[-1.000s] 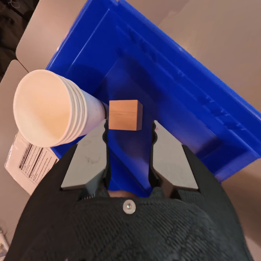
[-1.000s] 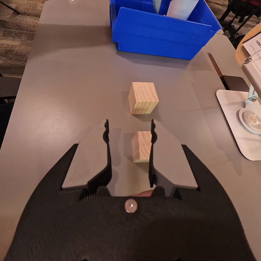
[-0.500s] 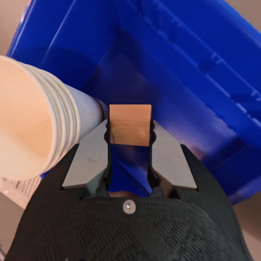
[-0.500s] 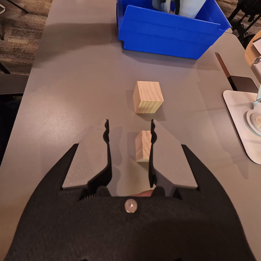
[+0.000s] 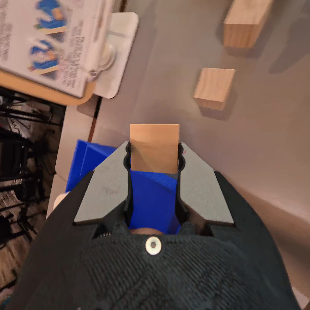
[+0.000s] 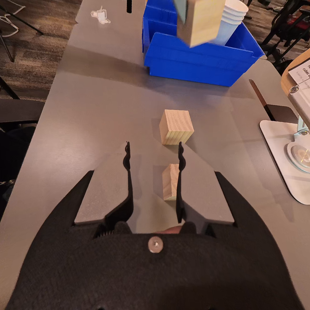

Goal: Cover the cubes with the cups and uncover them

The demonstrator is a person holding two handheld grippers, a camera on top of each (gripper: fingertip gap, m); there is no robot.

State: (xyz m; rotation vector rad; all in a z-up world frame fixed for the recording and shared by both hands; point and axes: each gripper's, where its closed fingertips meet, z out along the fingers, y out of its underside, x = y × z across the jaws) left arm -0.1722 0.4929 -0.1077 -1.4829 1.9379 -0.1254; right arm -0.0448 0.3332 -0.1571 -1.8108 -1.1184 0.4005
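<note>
Left wrist view: the left gripper [image 5: 154, 156] is clamping its jaws on a wooden cube [image 5: 154, 147], carrying it above the blue bin [image 5: 87, 161] toward the tabletop [image 5: 234, 151], probably to join two cubes [image 6: 176, 127] awaiting cups [image 6: 232, 20]. The right gripper [image 6: 154, 157] is hovering, jaws apart and empty.

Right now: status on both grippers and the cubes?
Left gripper clamped on a wooden cube, lifted above blue bin. Right gripper open, empty, over table. Two cubes on table; cups still in bin.

Two cubes [image 6: 176, 127] [image 6: 170, 182] on the table [image 6: 94, 117], bin [image 6: 198, 63] behind them with cups [image 6: 231, 21] inside.
</note>
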